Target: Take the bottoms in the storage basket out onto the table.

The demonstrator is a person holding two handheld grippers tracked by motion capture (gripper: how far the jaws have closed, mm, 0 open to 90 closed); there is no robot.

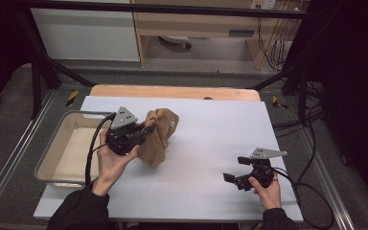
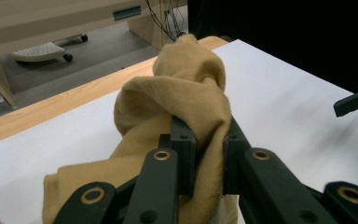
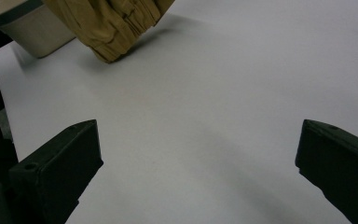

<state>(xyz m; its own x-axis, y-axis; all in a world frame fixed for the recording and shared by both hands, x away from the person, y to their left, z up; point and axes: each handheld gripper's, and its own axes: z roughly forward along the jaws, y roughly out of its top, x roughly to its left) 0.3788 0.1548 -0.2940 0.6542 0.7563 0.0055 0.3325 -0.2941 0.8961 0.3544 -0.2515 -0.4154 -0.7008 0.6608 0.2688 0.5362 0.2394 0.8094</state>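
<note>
We see a white table with a wooden strip along its far edge, and a beige bin at its left side, over grey floor.

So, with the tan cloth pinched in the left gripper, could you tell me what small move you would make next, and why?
Probably carry the tan cloth leftward over the tray and let go. The left gripper is shut on a fold, the cloth hangs bunched beside the tray, and the tray looks unfilled. The right gripper is open, apart from the cloth, low over the white table.
</note>
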